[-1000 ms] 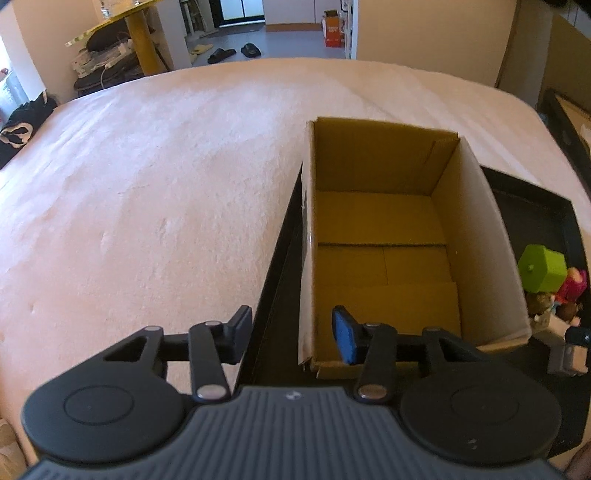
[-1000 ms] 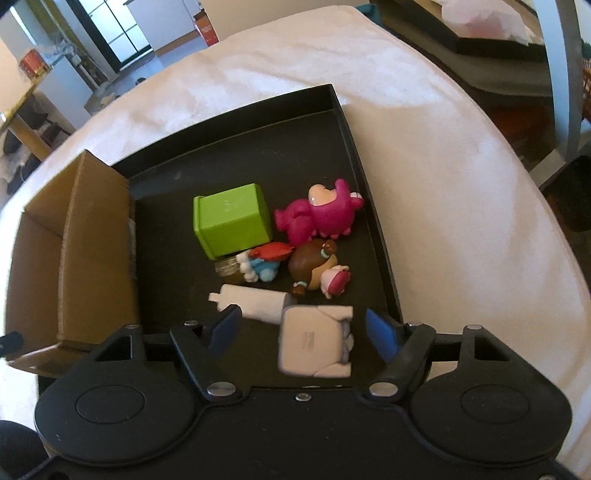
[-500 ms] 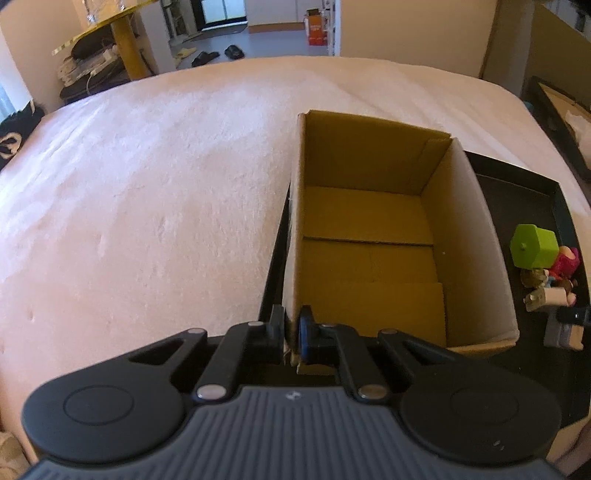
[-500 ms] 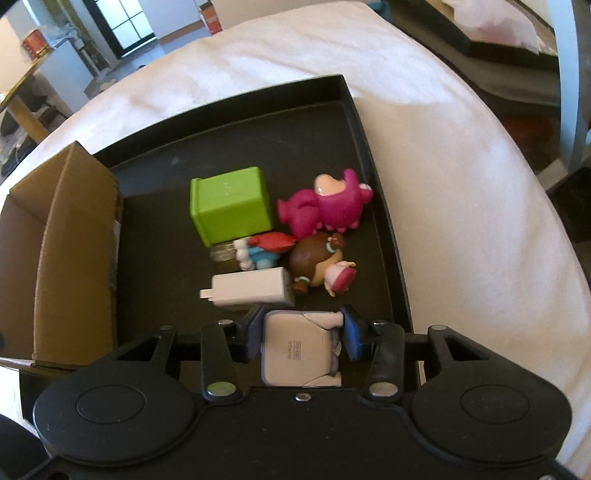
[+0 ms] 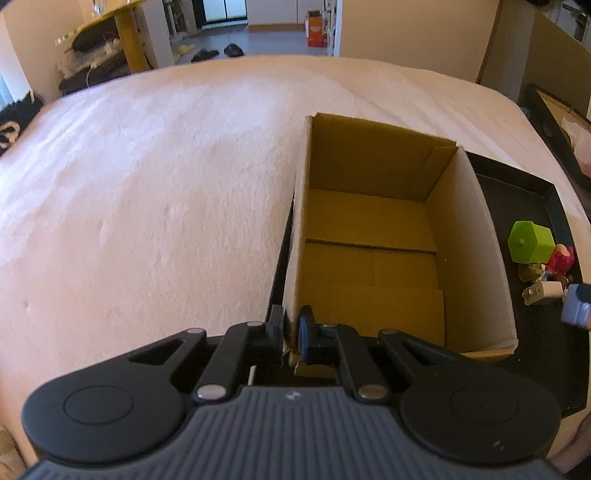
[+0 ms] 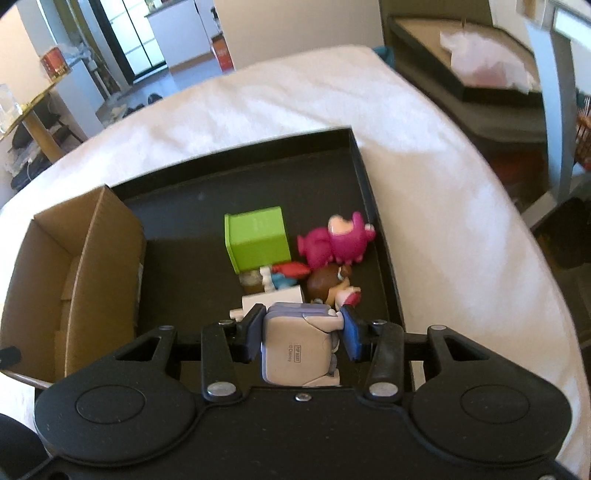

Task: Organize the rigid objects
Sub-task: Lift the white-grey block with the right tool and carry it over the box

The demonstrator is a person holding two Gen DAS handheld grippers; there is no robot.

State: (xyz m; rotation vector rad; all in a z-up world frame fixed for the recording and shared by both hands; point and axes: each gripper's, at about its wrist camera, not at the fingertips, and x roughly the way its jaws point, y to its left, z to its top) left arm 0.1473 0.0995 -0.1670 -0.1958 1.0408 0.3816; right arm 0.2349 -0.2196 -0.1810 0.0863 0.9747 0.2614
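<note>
A: Left wrist view. Left gripper (image 5: 291,334) pinched on the near-left wall of the cardboard box (image 5: 373,258), at 6 o'clock. Box sits on the black tray (image 5: 532,206). Best kept clamped and steady.

B: A second back those fingers stood apart; now closed on the wall.

A: Right wrist view. Right gripper (image 6: 302,334) clamps the grey-white figure (image 6: 295,347); box at 9 o'clock. Lift clear of the white block (image 6: 275,297) and green cube (image 6: 256,238), I'd say.

B: Earlier its fingers were wide, the figure loose.

I see a pale cloth-covered desk (image 5: 155,192) filling the left wrist view. Beyond it, slippers (image 5: 232,50) lie on the floor, near an orange box (image 5: 316,33) by the doorway.
</note>
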